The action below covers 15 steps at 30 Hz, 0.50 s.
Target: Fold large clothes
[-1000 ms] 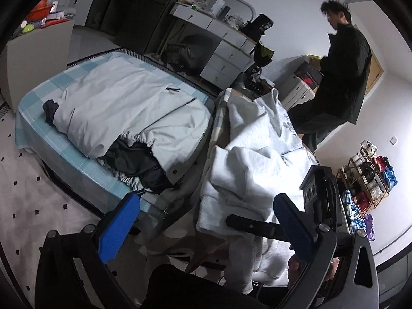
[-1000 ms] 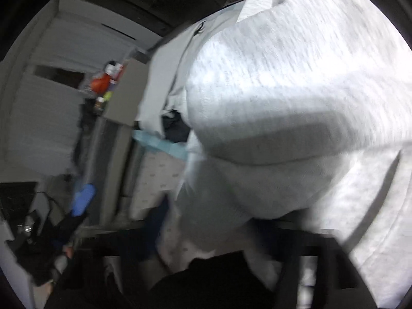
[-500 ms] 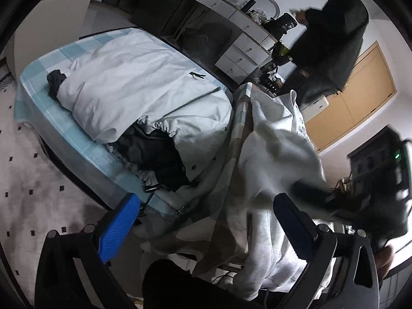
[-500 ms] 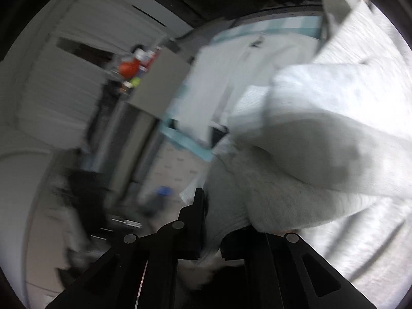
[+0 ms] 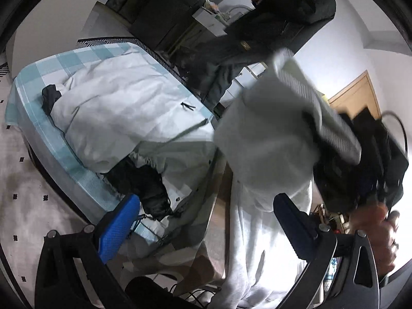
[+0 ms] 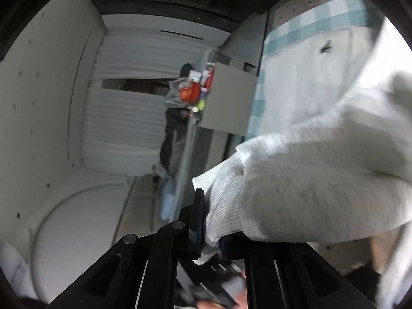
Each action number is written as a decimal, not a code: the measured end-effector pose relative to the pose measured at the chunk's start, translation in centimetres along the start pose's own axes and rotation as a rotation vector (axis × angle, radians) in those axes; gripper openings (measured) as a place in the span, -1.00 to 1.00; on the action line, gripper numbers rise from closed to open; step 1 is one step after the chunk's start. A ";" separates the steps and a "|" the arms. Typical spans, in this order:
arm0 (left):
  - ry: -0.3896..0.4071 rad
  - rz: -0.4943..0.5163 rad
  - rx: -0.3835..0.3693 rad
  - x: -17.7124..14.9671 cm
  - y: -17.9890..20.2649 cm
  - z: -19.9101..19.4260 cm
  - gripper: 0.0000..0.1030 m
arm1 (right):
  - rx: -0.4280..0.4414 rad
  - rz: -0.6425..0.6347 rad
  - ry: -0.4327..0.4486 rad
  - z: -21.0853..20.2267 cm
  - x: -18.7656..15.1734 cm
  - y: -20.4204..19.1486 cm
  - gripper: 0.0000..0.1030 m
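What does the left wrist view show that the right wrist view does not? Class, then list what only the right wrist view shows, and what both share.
Only the left wrist view: the open left gripper holding nothing, a black garment under the pale jacket, a person in dark clothes, and the right gripper from outside.

Only the right wrist view: the right gripper shut on the grey sweatshirt's ribbed edge.

Both: the grey sweatshirt, the pale jacket and the blue checked sheet.

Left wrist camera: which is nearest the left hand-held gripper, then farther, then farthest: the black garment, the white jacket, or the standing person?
1. Black garment, just beyond the left hand-held gripper.
2. White jacket, on the bed.
3. Standing person, at the back.
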State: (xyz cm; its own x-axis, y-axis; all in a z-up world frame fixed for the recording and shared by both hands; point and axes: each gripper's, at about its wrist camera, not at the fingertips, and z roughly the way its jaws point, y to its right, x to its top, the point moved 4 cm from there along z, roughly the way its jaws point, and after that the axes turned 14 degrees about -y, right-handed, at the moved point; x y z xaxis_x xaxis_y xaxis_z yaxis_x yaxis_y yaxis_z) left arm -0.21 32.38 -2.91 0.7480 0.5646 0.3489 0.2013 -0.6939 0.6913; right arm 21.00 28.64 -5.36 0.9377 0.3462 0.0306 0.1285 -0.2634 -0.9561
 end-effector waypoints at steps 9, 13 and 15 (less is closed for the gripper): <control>0.048 -0.007 -0.044 1.6 0.2 -1.1 0.96 | 0.158 -0.087 0.056 1.2 5.8 -7.9 -0.81; 0.078 -0.011 -0.055 2.4 0.5 -1.8 0.96 | 0.186 -0.116 0.087 -0.3 7.4 -11.5 -0.81; 0.085 -0.012 -0.062 2.8 0.8 -2.1 0.96 | 0.220 -0.139 0.113 -2.6 7.5 -12.6 -0.81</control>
State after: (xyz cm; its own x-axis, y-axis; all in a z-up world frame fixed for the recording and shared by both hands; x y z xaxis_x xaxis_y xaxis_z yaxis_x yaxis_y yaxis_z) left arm 0.69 34.34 -0.06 0.6891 0.6100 0.3912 0.1683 -0.6598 0.7323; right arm 27.23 32.26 7.70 0.9477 0.2595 0.1859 0.1964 -0.0148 -0.9804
